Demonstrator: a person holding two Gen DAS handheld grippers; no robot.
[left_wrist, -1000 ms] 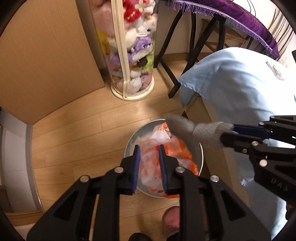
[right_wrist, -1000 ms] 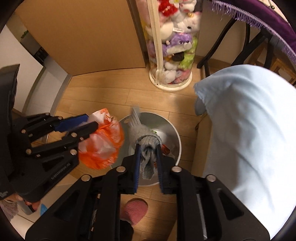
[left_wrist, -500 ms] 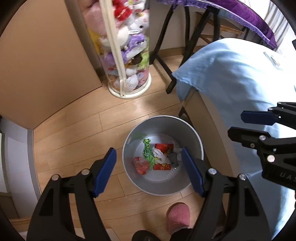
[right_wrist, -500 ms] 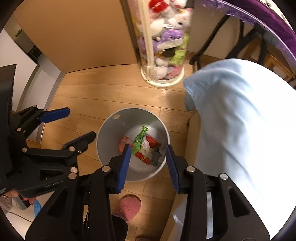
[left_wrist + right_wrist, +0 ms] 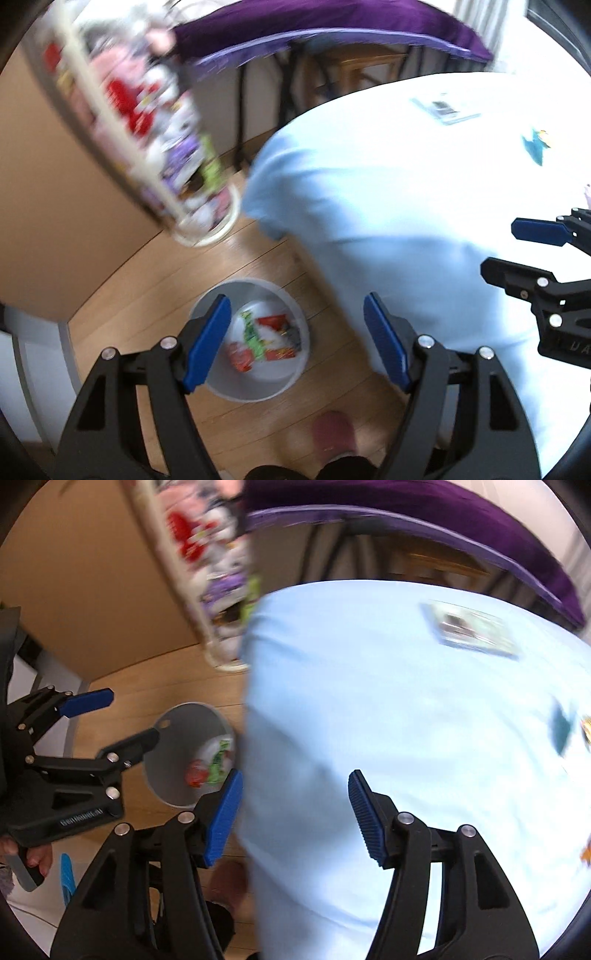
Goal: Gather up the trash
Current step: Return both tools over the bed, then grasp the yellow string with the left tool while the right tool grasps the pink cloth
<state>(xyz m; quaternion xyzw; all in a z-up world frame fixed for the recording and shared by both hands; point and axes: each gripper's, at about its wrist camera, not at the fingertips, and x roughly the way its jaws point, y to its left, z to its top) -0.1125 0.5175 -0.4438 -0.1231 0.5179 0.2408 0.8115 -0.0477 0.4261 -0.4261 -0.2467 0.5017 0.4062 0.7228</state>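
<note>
My left gripper is spread wide and holds nothing; the grey trash bin with wrappers stands on the floor at 6 o'clock. My right gripper is also spread, empty, above the light-blue tablecloth; a packet lies at 1 o'clock.

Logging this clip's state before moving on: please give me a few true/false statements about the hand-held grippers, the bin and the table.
1. The left hand-held gripper is open and empty. True.
2. The right hand-held gripper grips a grey sock. False: it is open, holding nothing.
3. The round grey metal bin holds colourful wrappers. True.
4. The light blue tablecloth is bare. False: a flat clear packet and other small items lie on it.
</note>
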